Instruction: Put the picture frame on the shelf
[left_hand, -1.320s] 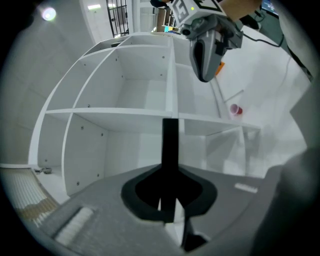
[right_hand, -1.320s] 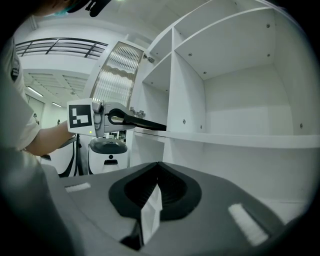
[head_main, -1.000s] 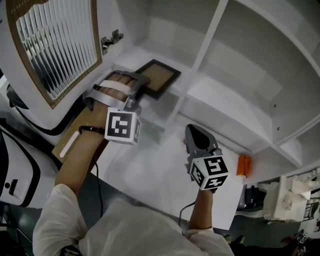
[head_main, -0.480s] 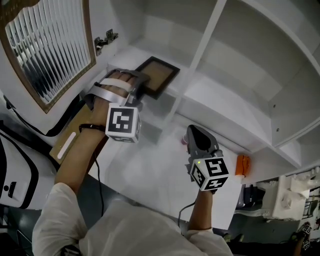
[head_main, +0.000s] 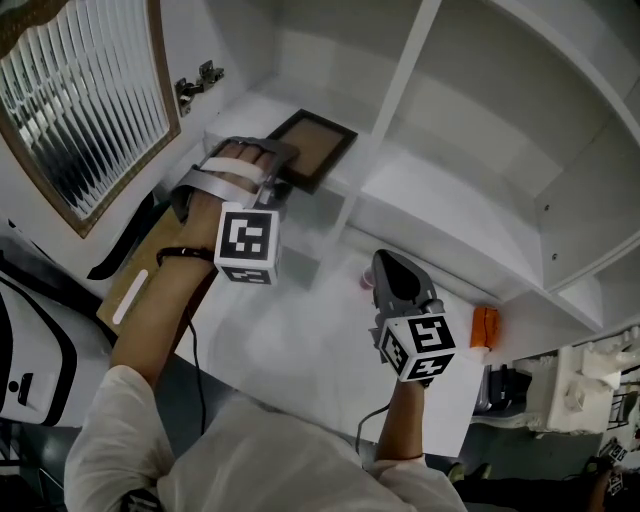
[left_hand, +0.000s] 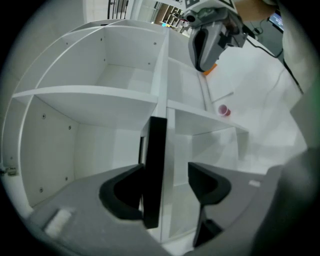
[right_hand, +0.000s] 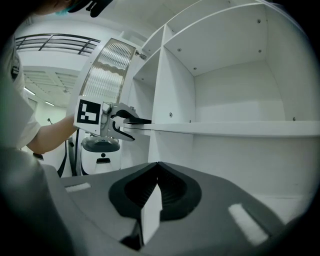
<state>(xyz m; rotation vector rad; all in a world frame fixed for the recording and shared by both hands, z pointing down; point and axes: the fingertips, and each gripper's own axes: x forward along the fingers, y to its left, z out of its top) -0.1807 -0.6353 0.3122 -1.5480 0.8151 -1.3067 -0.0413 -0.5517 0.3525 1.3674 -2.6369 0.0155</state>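
Observation:
The picture frame (head_main: 314, 148), dark-rimmed with a brown panel, lies flat on the white shelf board (head_main: 250, 115) in the left compartment. My left gripper (head_main: 284, 182) is at its near edge. In the left gripper view the frame (left_hand: 156, 165) stands edge-on between the jaws of the left gripper (left_hand: 165, 186). These have just been opening: the frame rests by one jaw and a clear gap shows at the other. My right gripper (head_main: 386, 264) hovers shut and empty in front of the shelf unit. In its own view the right gripper (right_hand: 157, 172) faces the left gripper (right_hand: 126, 123).
The open cabinet door (head_main: 85, 100) with a slatted pane hangs left of my left hand, its hinge (head_main: 195, 82) on the cabinet wall. An upright divider (head_main: 390, 100) bounds the compartment on the right. An orange object (head_main: 485, 328) and a small pink thing (head_main: 366, 280) lie on the lower surface.
My left hand has moved a little lower and closer to the shelf, with the frame at its jaws. The right gripper has stayed in place.

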